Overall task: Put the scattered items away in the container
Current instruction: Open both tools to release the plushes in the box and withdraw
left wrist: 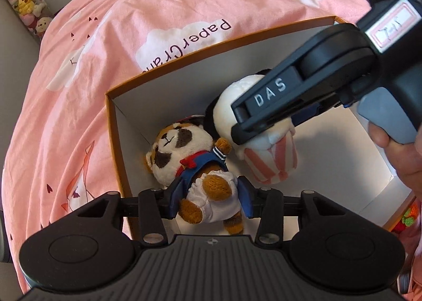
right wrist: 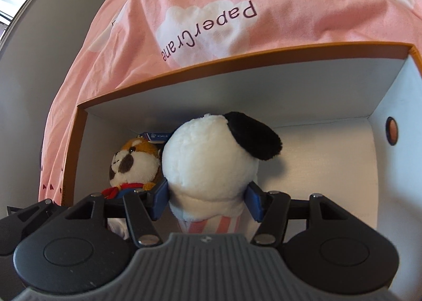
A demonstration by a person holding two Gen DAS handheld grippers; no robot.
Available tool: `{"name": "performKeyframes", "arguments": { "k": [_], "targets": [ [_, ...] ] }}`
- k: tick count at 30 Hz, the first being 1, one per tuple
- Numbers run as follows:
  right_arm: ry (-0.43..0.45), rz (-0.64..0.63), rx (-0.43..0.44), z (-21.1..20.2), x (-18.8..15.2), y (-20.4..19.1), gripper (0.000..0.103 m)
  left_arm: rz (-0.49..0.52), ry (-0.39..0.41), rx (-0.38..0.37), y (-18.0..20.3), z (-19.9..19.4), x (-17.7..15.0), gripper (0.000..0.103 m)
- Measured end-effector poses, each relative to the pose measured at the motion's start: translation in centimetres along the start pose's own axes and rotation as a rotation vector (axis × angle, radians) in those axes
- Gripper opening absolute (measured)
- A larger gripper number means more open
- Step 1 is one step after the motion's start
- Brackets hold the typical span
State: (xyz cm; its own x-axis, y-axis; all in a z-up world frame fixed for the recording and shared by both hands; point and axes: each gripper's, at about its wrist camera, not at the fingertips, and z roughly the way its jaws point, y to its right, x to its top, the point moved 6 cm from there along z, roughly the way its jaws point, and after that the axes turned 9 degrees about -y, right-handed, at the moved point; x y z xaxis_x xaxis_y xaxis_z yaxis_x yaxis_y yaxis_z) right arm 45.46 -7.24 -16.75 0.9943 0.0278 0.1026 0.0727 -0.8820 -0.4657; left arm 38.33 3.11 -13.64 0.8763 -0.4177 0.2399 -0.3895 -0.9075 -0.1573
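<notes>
Two plush toys, raccoon (left wrist: 184, 158) and dog (right wrist: 211, 163), each pinched by tongs over one box (right wrist: 237, 89).

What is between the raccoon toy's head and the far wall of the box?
Only bare white box floor lies between the raccoon toy's head and the far wall; the left wrist view shows this best.

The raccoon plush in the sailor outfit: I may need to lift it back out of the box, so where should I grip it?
Grip the raccoon plush across its white-clad belly, coming from above through the box's open top: it lies on its back, and its waist is narrower than the head.
</notes>
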Motion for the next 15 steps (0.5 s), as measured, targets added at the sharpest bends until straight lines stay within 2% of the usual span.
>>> {"name": "performKeyframes", "arguments": {
  "k": [15],
  "targets": [
    [-0.003,0.029,0.018,1.3,-0.4,-0.3,0.063,-0.007,0.044,-0.039,0.2,-1.8,-1.5,0.053]
  ]
}}
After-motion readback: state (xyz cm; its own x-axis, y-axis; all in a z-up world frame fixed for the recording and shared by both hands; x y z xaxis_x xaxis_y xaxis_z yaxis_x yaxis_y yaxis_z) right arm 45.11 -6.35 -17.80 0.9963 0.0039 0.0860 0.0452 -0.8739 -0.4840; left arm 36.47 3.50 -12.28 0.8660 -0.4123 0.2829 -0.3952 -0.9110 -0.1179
